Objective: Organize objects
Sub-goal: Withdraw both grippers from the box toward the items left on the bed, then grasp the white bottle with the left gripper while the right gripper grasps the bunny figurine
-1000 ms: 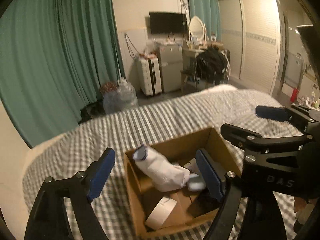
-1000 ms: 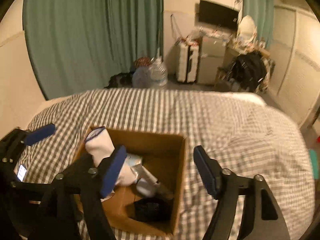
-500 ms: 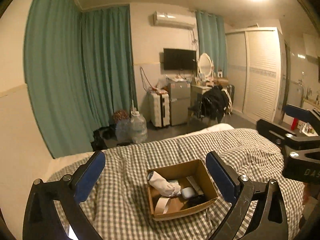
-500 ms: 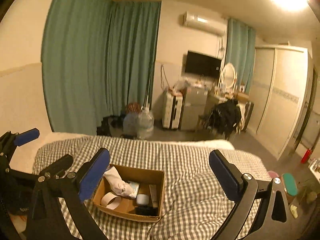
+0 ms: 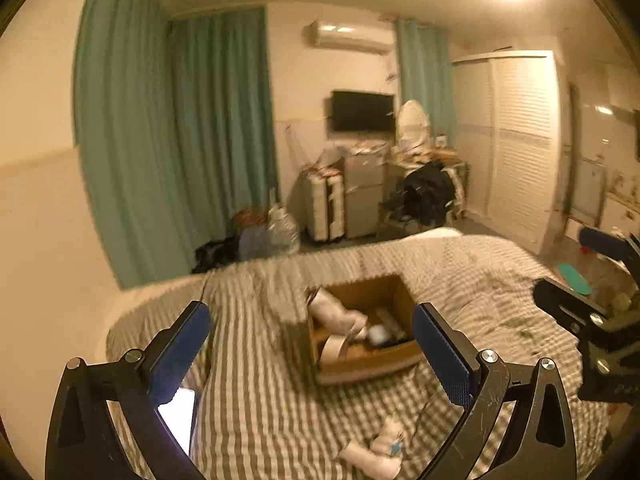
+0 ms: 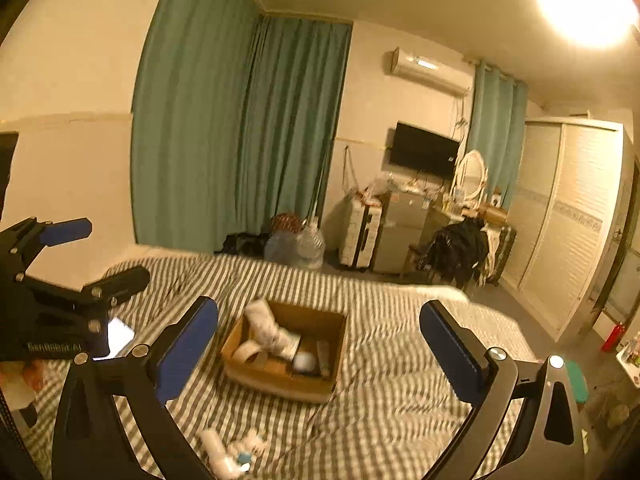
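While both hand-held grippers (image 5: 310,334) (image 6: 318,330) gape wide, empty, sock (image 6: 267,328) leans upright in box (image 6: 280,380).

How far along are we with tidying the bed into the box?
Done: the cardboard box already holds a white sock, a tape roll and other small items. In hand: nothing; both hand-held grippers, left and right, are open. Left: white items and a lit phone lie on the checked bedcover.
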Tool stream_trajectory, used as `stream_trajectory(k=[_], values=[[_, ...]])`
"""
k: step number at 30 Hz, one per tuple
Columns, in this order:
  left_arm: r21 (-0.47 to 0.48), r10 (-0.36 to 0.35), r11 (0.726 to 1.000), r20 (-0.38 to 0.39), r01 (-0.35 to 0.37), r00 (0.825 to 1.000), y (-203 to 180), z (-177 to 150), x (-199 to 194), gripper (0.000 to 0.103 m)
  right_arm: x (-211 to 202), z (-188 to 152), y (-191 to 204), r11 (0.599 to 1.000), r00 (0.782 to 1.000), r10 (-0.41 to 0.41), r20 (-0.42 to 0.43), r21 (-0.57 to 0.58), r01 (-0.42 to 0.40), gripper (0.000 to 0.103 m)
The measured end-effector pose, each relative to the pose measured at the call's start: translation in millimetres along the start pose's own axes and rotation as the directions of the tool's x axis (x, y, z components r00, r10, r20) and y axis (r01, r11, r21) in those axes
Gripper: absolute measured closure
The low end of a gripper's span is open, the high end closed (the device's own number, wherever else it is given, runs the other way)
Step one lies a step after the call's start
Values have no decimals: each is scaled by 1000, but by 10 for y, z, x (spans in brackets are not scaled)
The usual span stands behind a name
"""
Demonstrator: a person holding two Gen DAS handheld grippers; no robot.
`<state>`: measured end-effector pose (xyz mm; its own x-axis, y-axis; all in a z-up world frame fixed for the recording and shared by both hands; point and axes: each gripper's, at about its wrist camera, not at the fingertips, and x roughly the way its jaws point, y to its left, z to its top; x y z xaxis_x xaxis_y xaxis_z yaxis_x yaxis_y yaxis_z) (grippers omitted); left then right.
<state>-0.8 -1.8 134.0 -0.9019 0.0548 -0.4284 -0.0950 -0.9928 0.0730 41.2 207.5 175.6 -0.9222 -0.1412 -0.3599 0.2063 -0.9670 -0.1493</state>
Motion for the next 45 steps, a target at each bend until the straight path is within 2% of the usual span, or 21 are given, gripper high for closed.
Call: stream_trajectory(k=[4,7,10,13,16,18,21,28,30,31,32,33,35,38,40,41,45], values=[[-7,50,999,-71,-51,996,0,-451,266,0,222,-443,74,1000,996,27,-90,12,-26,2],[1,91,996,-150,-92,984,-65,-843,554,0,466,-802,114,999,987,33,-156,15,-31,2],[-2,90,996,-248,-93,964,-147,-1250,875,0,764,-1153,118,999,970,33,-240,26,-28,2],[1,78,997,-349,-83,934,-264,-1691,1169,0,1010,-1487,94,998,953,44,-301,54,-29,2],[18,38,999,-406,-34,913,-423,-1976,1325,0,1202,-1760,87,996,937,54,-344,84,-27,2],[50,3,998,-472,23,882,-578,-2174,1459,0,1332,-1885,114,996,926,68,-371,85,-39,2],[91,-24,992,-522,83,853,-746,-2326,1584,0,1482,-1989,165,997,915,59,-400,60,-38,2],[33,-131,982,-588,185,798,-857,-2451,1798,0,1627,-2106,87,993,897,77,-436,110,-32,2],[39,-142,978,-596,205,791,-898,-2443,1856,1,1639,-2121,66,992,893,81,-442,125,-28,2],[46,-140,976,-612,211,778,-920,-2464,1883,6,1652,-2130,62,991,892,82,-444,130,-27,2],[45,-140,976,-620,213,772,-932,-2475,1879,16,1654,-2128,59,991,891,81,-446,132,-24,2],[39,-147,975,-618,218,772,-927,-2473,1859,20,1649,-2127,65,991,892,76,-447,129,-20,2],[17,-174,972,-611,232,772,-886,-2443,1784,41,1635,-2117,85,993,893,65,-445,118,-13,2],[-27,-193,975,-599,221,777,-755,-2370,1667,42,1607,-2097,107,995,896,52,-440,99,-10,2],[-40,-191,978,-575,206,795,-672,-2301,1554,42,1585,-2077,114,996,898,50,-437,92,-11,2],[-39,-185,980,-553,197,812,-620,-2237,1456,42,1576,-2067,118,996,899,52,-435,90,-14,2],[-22,-152,987,-491,162,858,-452,-1999,1239,42,1570,-2036,168,996,897,64,-438,89,-28,2]])
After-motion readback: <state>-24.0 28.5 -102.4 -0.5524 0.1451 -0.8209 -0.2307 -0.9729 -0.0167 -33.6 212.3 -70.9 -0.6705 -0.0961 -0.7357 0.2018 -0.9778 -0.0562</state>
